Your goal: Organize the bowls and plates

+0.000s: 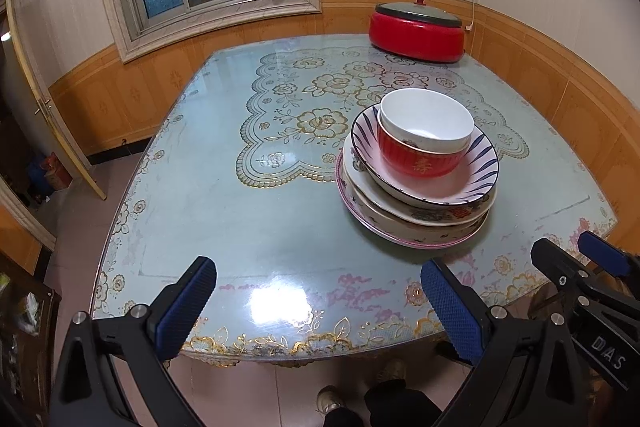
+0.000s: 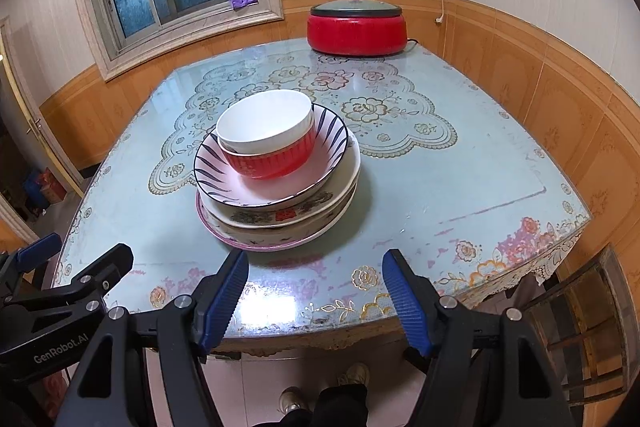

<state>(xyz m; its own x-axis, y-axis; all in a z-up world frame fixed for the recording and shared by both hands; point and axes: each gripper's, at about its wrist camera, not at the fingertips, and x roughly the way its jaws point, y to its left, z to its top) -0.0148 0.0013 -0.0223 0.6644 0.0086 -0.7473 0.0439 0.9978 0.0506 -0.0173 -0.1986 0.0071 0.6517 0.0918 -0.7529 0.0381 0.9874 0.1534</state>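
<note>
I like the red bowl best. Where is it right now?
The red bowl sits near the top of the dish stack in the middle of the table, inside the striped bowl, with the white bowl nested in it.

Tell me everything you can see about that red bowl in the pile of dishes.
The red bowl looks like glazed ceramic, round and fairly deep, with fine vertical ribbing outside and a gold character on its side. It sits upright inside the striped bowl, resting on that bowl's pink inside. A white bowl is nested in it, tilted a little, hiding its inside. A pale edge shows at its rim. Nothing else touches it; both claws are clear of it.
</note>
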